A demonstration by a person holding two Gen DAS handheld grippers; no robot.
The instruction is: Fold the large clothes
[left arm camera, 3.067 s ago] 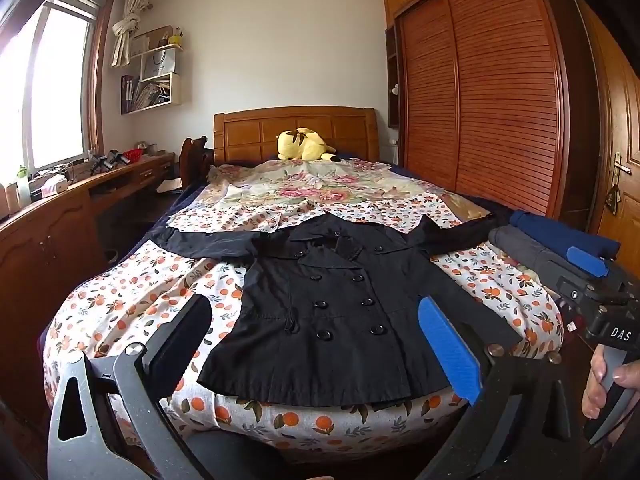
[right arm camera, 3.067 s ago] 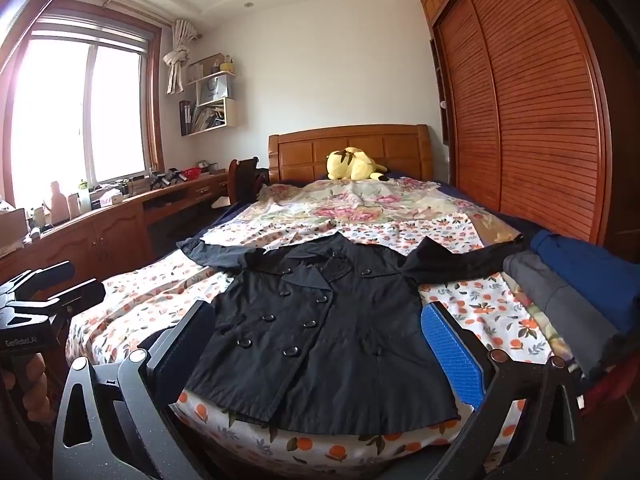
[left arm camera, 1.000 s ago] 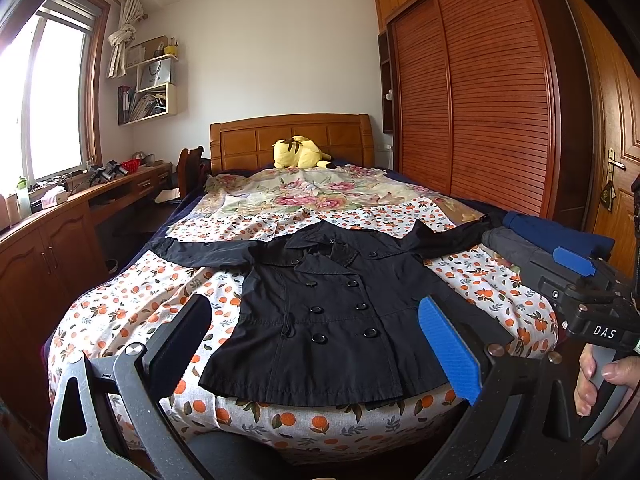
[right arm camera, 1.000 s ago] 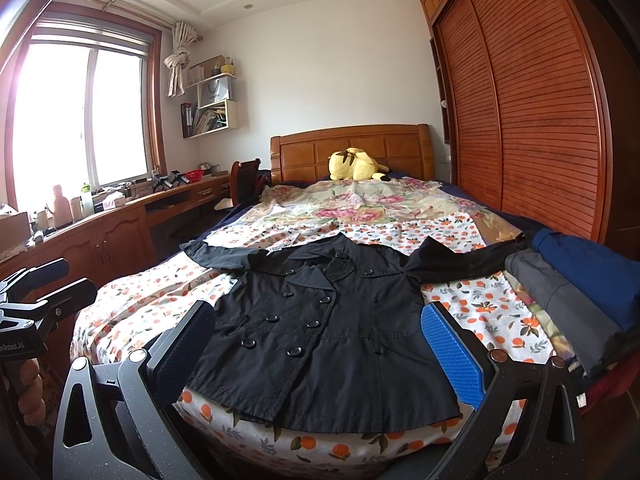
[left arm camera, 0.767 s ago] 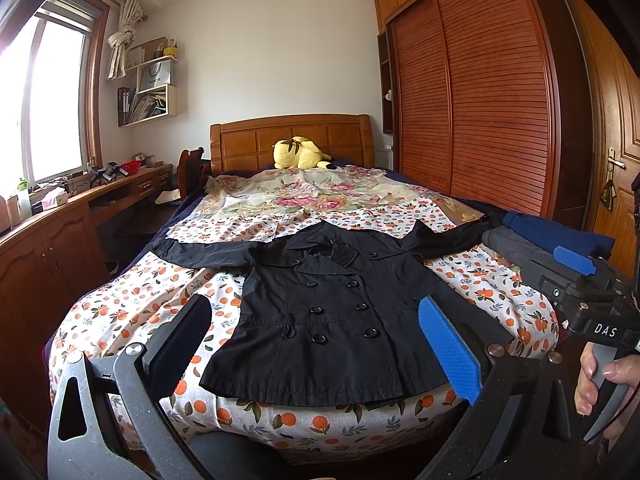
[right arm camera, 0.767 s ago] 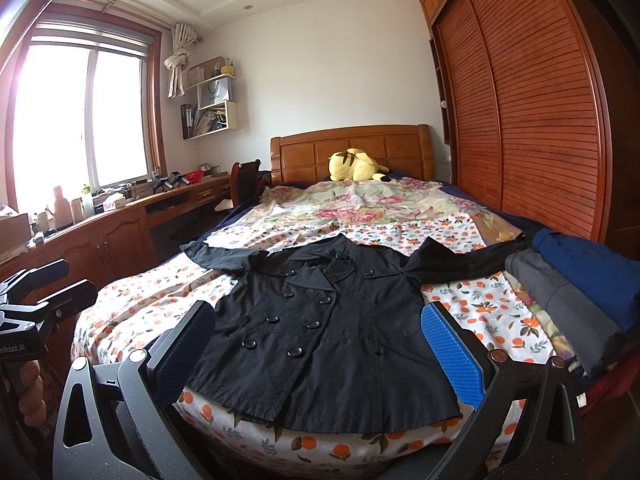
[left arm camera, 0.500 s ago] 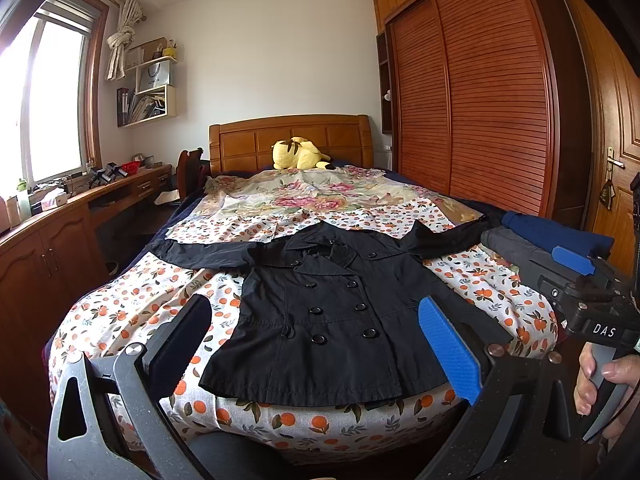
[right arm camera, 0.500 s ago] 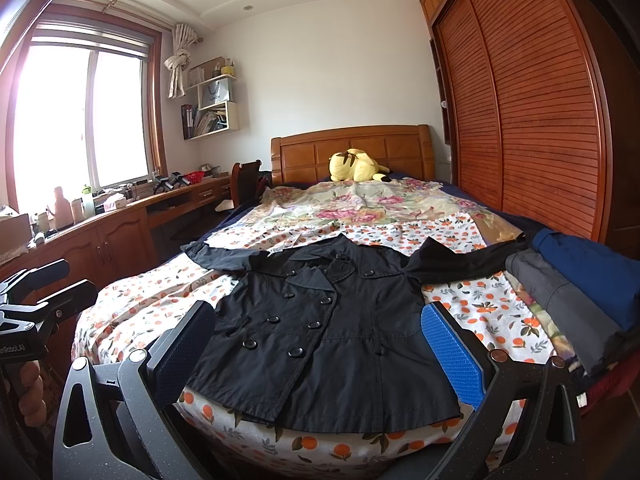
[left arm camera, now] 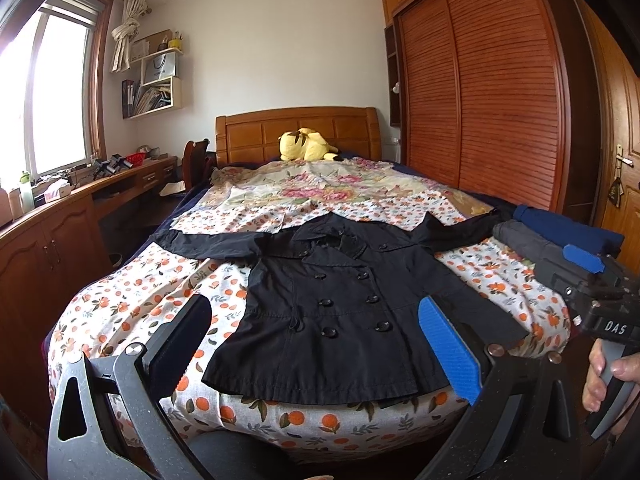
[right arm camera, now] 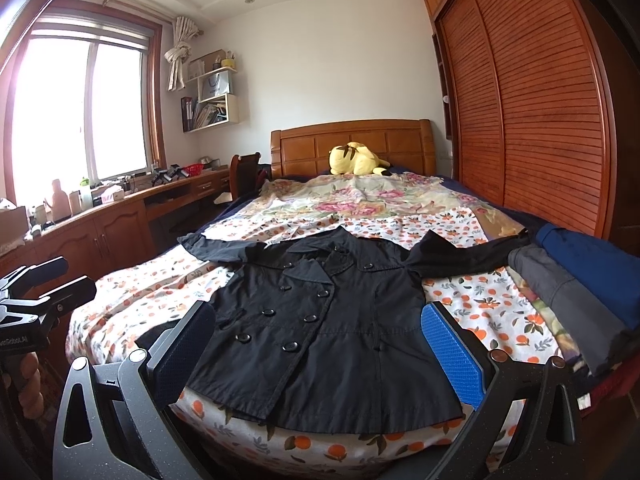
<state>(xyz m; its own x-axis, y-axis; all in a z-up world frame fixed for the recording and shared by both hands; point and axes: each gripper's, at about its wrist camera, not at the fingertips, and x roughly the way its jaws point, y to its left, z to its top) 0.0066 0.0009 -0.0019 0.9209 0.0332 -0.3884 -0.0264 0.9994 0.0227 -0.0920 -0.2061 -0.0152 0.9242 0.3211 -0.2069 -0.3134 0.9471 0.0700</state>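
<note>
The left tongs [left arm camera: 316, 344] hang wide apart at the foot of the bed [left arm camera: 132, 312], holding nothing; the right tongs [right arm camera: 320, 348] are spread just as wide and empty beside them; between both pairs the black coat [left arm camera: 340, 304] lies flat and buttoned on the orange-print sheet, hem nearest, sleeves stretched out to either side; folded blue and grey clothes [right arm camera: 576, 276] are stacked at the bed's right edge; a yellow plush toy [right arm camera: 356, 160] rests against the headboard.
</note>
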